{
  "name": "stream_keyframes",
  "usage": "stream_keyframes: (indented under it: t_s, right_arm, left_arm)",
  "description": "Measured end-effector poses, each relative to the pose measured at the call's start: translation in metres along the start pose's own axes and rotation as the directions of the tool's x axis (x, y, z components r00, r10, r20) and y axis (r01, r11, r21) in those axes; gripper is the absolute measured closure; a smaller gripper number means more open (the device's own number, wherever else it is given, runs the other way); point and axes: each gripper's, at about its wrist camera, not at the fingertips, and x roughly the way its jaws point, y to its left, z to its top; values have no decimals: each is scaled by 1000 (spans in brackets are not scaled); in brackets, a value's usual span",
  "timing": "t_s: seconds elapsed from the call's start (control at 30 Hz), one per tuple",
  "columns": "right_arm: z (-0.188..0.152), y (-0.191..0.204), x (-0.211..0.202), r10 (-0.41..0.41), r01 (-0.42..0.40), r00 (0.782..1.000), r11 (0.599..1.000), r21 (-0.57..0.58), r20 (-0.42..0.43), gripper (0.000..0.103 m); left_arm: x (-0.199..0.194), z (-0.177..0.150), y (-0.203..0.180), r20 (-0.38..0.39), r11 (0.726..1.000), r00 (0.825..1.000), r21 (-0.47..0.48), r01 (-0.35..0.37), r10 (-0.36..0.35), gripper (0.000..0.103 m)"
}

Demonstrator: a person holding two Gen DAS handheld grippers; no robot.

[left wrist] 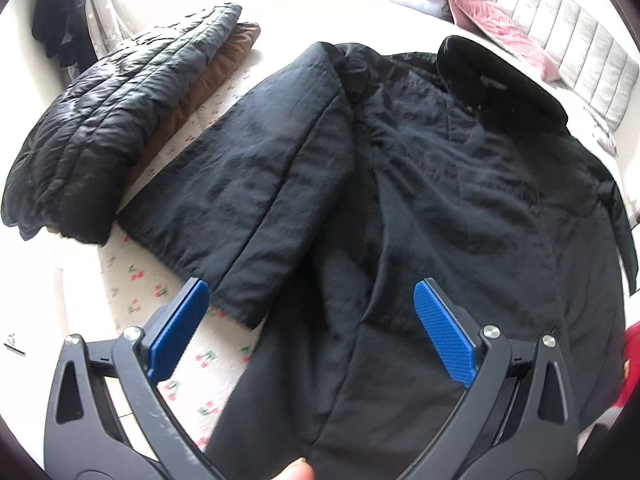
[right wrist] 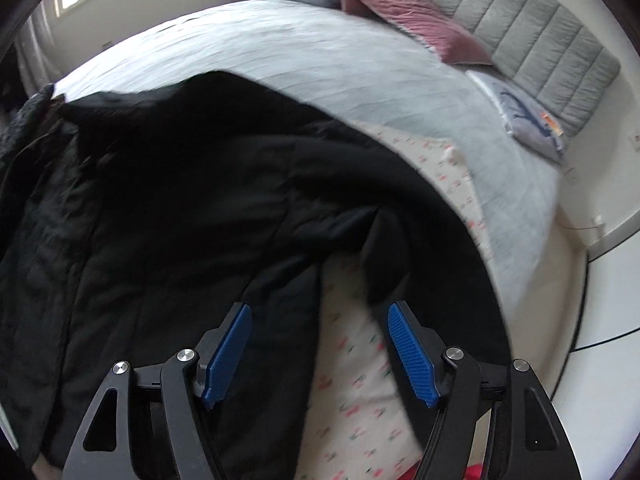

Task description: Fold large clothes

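A large black coat (left wrist: 460, 184) lies spread on the bed, collar toward the headboard. Its left sleeve (left wrist: 256, 176) is folded in and lies along the body. My left gripper (left wrist: 312, 300) is open and empty above the coat's lower left part, near the sleeve cuff. In the right wrist view the coat (right wrist: 180, 200) fills the left and middle, and its right sleeve (right wrist: 440, 240) curves out over the sheet. My right gripper (right wrist: 320, 332) is open and empty, hovering over the gap between the body and that sleeve.
Two folded jackets, a black quilted one (left wrist: 92, 128) on a brown one (left wrist: 208, 80), lie at the left of the bed. Pink pillows (left wrist: 500, 28) and a grey headboard (right wrist: 520, 28) stand at the far end. The sheet (right wrist: 360, 380) has a cherry print. A grey blanket (right wrist: 320, 64) covers the far part of the bed.
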Motion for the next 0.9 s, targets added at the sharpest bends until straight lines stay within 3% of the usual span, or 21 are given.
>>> stream_keyframes:
  t_s: [0.13, 0.23, 0.33, 0.4, 0.5, 0.53, 0.6, 0.63, 0.67, 0.73, 0.8, 0.9]
  right_arm:
    - [-57, 5, -7, 177, -174, 983, 983, 54, -47, 30]
    - [-93, 1, 2, 302, -294, 952, 947, 128, -54, 27]
    - [-123, 1, 15, 369, -353, 927, 920, 170, -71, 27]
    - [-144, 5, 23, 381, -362, 920, 915, 179, -87, 27]
    - [-167, 8, 36, 412, -386, 905, 899, 206, -102, 27]
    - [-172, 8, 38, 423, -397, 901, 893, 214, -93, 27]
    - [-182, 11, 37, 441, -420, 896, 880, 220, -52, 25]
    - [-183, 14, 37, 459, -440, 888, 869, 228, -36, 25]
    - [-188, 15, 39, 483, -464, 875, 853, 239, -24, 25]
    - [-193, 15, 39, 559, -537, 829, 799, 271, -5, 25]
    - [-199, 16, 41, 621, -595, 784, 750, 289, 2, 25]
    - [-208, 25, 43, 691, -663, 723, 691, 288, 8, 25]
  left_arm:
    - [1, -18, 15, -79, 999, 996, 29, 38, -35, 1]
    - [2, -34, 35, -121, 998, 991, 19, 58, -55, 1]
    - [13, -47, 57, -178, 992, 976, -53, 119, -126, 1]
    - [23, -58, 69, -221, 972, 949, -119, 200, -223, 1]
    - [17, -69, 71, -167, 954, 942, -129, 272, -291, 5]
    - [14, -72, 71, -156, 944, 934, -131, 304, -322, 8]
    - [6, -82, 65, -150, 885, 875, -150, 440, -461, 26]
    - [4, -86, 61, -152, 876, 865, -146, 460, -479, 27]
    - [0, -91, 55, -148, 886, 875, -116, 448, -462, 29]
    - [-6, -100, 43, -150, 908, 896, -56, 415, -418, 39]
    - [-12, -110, 33, -149, 912, 900, -41, 407, -409, 56]
    - [-23, -119, 22, -134, 917, 908, -41, 396, -398, 71]
